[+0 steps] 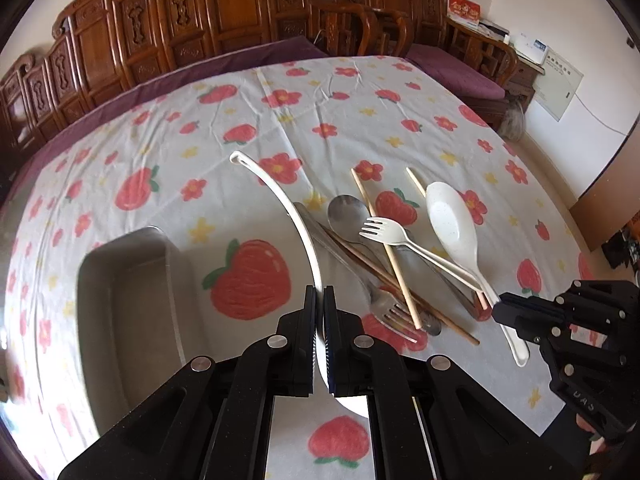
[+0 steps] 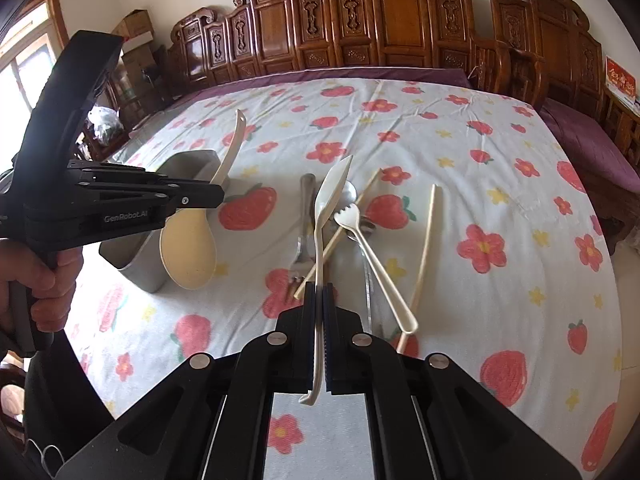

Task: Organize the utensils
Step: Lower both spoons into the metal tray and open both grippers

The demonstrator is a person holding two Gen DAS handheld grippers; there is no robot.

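Observation:
My left gripper (image 1: pixel 319 296) is shut on a large white ladle spoon (image 1: pixel 280 196); its cream bowl (image 2: pixel 188 252) hangs beside the grey metal tray (image 1: pixel 128 300). My right gripper (image 2: pixel 319 294) is shut on the handle of a white speckled spoon (image 2: pixel 328 192), also seen in the left wrist view (image 1: pixel 454 220). Under it lies a pile: a white plastic fork (image 1: pixel 384 232), a metal spoon (image 1: pixel 346 210), a metal fork (image 1: pixel 394 316) and wooden chopsticks (image 1: pixel 384 248). The left gripper (image 2: pixel 212 196) shows in the right wrist view, the right gripper (image 1: pixel 500 308) in the left.
The strawberry-print tablecloth (image 2: pixel 500 152) covers the table. Carved wooden chairs (image 2: pixel 380 20) line the far edge. A single chopstick (image 2: pixel 424 260) lies right of the pile. The tray also shows in the right wrist view (image 2: pixel 136 264), left of the pile.

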